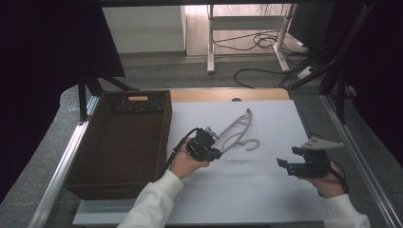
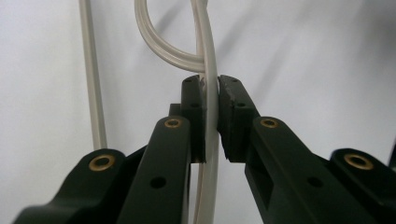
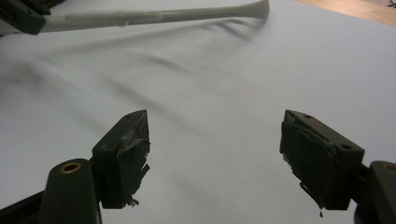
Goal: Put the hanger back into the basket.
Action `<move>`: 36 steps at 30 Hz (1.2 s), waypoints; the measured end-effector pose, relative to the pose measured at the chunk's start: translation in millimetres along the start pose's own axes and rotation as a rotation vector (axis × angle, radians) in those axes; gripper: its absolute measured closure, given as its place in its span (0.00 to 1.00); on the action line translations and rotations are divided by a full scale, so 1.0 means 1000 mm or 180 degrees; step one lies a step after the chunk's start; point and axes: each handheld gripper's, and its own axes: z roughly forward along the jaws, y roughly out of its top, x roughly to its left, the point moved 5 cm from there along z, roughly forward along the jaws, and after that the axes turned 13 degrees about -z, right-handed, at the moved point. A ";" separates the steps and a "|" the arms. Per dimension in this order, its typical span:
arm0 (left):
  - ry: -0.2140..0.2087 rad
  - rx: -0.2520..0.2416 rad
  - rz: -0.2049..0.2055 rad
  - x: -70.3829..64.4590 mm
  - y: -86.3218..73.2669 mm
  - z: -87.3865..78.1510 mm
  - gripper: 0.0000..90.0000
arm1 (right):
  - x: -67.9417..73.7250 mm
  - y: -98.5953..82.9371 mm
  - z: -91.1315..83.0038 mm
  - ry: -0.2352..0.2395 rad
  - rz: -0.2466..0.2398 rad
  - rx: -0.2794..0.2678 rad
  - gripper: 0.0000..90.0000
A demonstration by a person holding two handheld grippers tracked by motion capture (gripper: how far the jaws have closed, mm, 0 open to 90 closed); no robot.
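Left gripper (image 1: 215,151) is clamped on one bar of the pale hanger (image 1: 236,131), near the middle of the white sheet (image 1: 266,190) and just right of the basket (image 1: 119,142). In the high view the hanger's far end points up and away across the sheet and its hook (image 1: 253,145) curls toward the right side. Whether it is lifted clear or partly resting on the sheet — cannot tell.

Right gripper (image 1: 284,163) hangs well apart from the hanger, over the sheet's right part, jaws spread wide with nothing between them.

Progress, as a judgement: the grasp is made; the carry is left. The basket looks the likely destination, and nothing of the hanger is over its rim yet. The right gripper has no part in the hold so far.

View differences:
- Left gripper view gives the grip itself — the pads (image 2: 236,116) press both sides of the hanger (image 2: 208,70) bar just below where a curved loop joins it. A second thin bar runs parallel at the left.
- Right gripper view shows the right gripper (image 3: 215,144), its pads worn and frayed, and the hanger (image 3: 163,16) as a long bar seen side-on with soft shadows beneath.
- High view gives basket, sheet and both hands in relation.
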 end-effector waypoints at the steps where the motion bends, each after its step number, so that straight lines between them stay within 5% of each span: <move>1: -0.0016 -0.0043 -0.0022 0.000 0.002 -0.003 0.91 | 0.000 0.000 0.000 -0.0003 0.0006 -0.0007 0.28; 22: -0.0227 -0.0834 -0.0286 0.007 0.036 -0.076 0.91 | -0.003 -0.001 -0.004 -0.0049 0.0034 -0.0035 0.28; 36: -0.0340 -0.1092 -0.0308 0.010 0.033 -0.133 0.91 | -0.003 -0.002 -0.005 -0.0041 0.0035 -0.0029 0.28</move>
